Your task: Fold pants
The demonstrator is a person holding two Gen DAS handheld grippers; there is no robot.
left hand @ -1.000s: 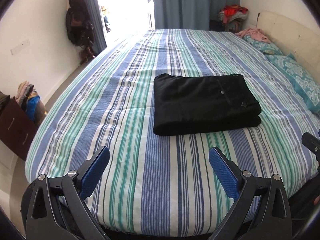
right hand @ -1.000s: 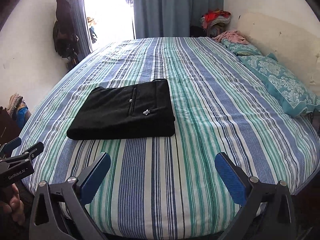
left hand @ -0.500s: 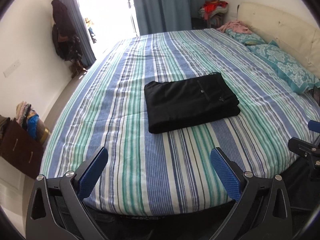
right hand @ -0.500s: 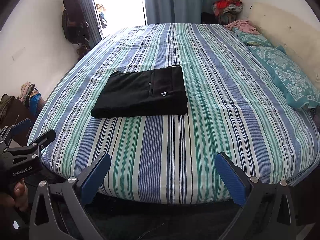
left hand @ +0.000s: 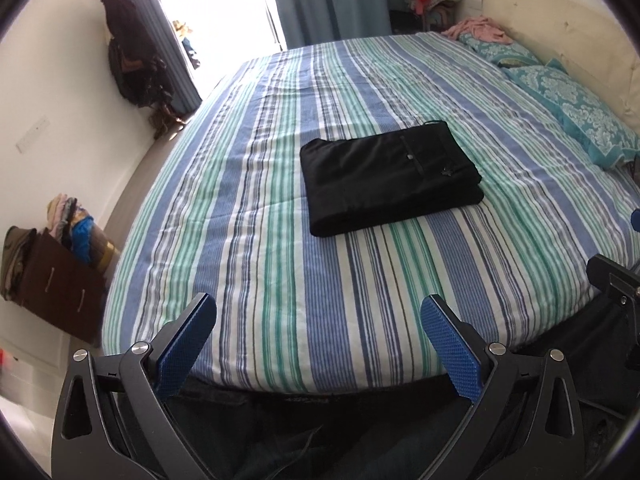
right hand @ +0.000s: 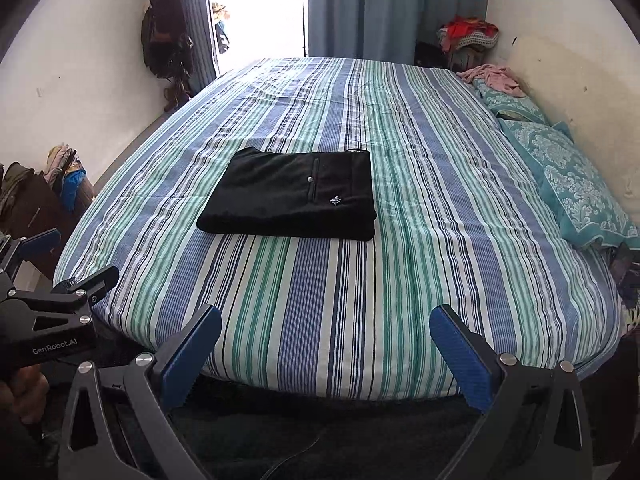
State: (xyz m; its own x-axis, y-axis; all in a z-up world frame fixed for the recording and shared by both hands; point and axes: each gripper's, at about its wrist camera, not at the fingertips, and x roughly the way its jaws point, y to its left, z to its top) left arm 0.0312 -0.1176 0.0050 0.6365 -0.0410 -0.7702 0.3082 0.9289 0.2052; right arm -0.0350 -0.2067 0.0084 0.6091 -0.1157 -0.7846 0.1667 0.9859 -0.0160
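My left tongs [left hand: 318, 330] gape wide with nothing between them, low in the frame over the near edge of the bed [left hand: 248, 264]. The black pants [left hand: 390, 174] lie as a compact layered rectangle at centre frame, well apart from both tools. I judge the folding done; nothing looks left but perhaps squaring an edge. My right tongs [right hand: 325, 340] are likewise spread wide and hold nothing.

The left view shows the brown drawer unit [left hand: 60, 288] at lower left more fully. The right view shows my left tool's body from the side at lower left, the small pale emblem [right hand: 334, 200] on the pants more clearly, and the teal pillow [right hand: 576, 184] at right.
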